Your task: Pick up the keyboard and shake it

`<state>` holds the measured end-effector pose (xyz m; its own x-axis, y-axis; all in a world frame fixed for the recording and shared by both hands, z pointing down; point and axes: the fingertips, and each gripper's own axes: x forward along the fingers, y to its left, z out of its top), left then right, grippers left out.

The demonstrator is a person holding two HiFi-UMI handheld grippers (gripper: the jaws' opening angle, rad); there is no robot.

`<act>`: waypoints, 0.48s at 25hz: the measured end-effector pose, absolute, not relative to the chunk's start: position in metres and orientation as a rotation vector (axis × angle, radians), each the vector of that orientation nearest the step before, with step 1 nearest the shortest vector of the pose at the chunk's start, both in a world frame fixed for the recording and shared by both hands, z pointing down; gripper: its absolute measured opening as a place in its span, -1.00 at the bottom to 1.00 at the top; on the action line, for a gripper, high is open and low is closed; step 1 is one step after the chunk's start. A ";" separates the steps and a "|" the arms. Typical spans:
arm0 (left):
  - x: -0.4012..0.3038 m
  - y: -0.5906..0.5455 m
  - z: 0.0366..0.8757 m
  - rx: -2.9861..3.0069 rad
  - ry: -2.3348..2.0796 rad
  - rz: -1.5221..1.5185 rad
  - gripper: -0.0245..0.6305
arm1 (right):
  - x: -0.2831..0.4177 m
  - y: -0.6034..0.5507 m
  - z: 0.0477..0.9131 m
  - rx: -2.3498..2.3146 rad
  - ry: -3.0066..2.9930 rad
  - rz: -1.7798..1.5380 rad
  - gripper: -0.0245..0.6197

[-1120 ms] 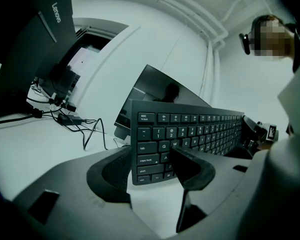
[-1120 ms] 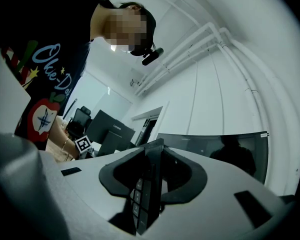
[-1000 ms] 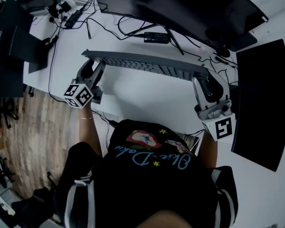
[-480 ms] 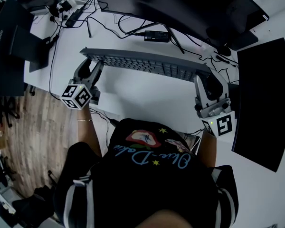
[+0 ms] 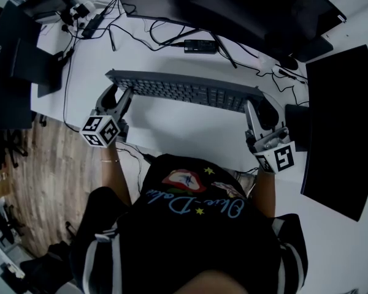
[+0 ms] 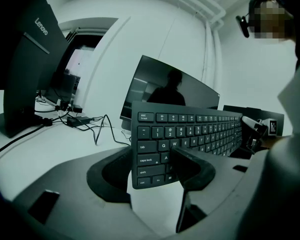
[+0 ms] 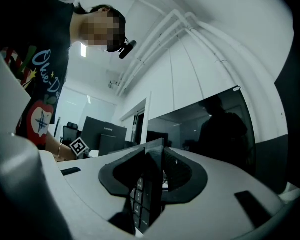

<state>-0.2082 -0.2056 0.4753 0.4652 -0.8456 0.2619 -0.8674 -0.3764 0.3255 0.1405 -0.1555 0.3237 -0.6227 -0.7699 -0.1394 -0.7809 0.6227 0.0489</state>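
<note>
At centre frame, above the worktop, the left hand-held gripper and right hand-held gripper each clamp one end of the keyboard. End grips likely keep it balanced for shaking.

Two grippers: left gripper, right gripper; one keyboard; one power brick; one curved monitor

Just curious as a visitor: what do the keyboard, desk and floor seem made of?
Keyboard: probably matte dark-grey plastic, moulded keys with white legends. Desk: smooth white top, maybe laminate; unsure. Floor: brown planks with visible grain, wood or wood-look.
</note>
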 end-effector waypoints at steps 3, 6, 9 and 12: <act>-0.205 -0.201 0.489 2.276 -1.423 0.107 -0.23 | 0.145 -0.156 0.339 -1.335 2.738 0.096 -0.60; -0.203 -0.197 0.502 2.246 -1.413 0.140 -0.23 | 0.148 -0.158 0.351 -1.353 2.746 0.043 -0.60; -0.202 -0.194 0.512 2.225 -1.409 0.179 -0.23 | 0.152 -0.160 0.367 -1.368 2.751 -0.023 -0.60; -0.203 -0.192 0.522 2.207 -1.398 0.231 -0.23 | 0.154 -0.161 0.385 -1.394 2.745 -0.102 -0.60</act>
